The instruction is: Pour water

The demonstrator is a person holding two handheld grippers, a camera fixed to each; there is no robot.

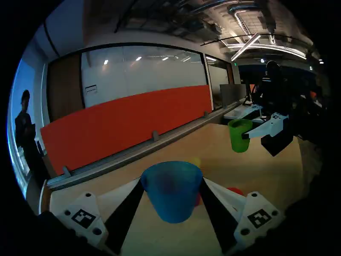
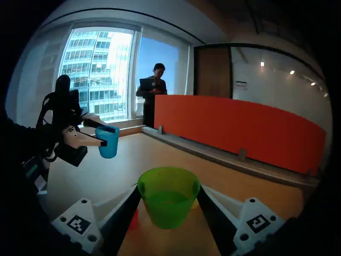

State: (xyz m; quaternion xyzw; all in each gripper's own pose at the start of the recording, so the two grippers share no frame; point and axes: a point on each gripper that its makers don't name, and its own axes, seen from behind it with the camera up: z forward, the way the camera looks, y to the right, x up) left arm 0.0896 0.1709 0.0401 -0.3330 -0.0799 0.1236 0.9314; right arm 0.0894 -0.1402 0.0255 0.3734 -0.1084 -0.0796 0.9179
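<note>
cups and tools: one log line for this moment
left tool: shut on blue cup | right tool: shut on green cup | cups: upright, apart | pour: not yet

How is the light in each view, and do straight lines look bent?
Left gripper view: dim, the blue cup looks dark and slightly soft, the ceiling lights glare, the orange partition bows. Right gripper view: brighter, the window is strongly lit, the green cup is sharp.

I count two tapered cups: one translucent blue plastic cup (image 1: 172, 196) and one translucent green plastic cup (image 2: 168, 200). Two claws are mine, the left gripper (image 1: 171, 183) and the right gripper (image 2: 169, 190), with two white fingers (image 1: 114, 195) on each. One long orange partition panel (image 1: 128, 123). One pale wooden table (image 1: 255, 170). One person (image 2: 154, 91) standing by the window (image 2: 98, 72).
</note>
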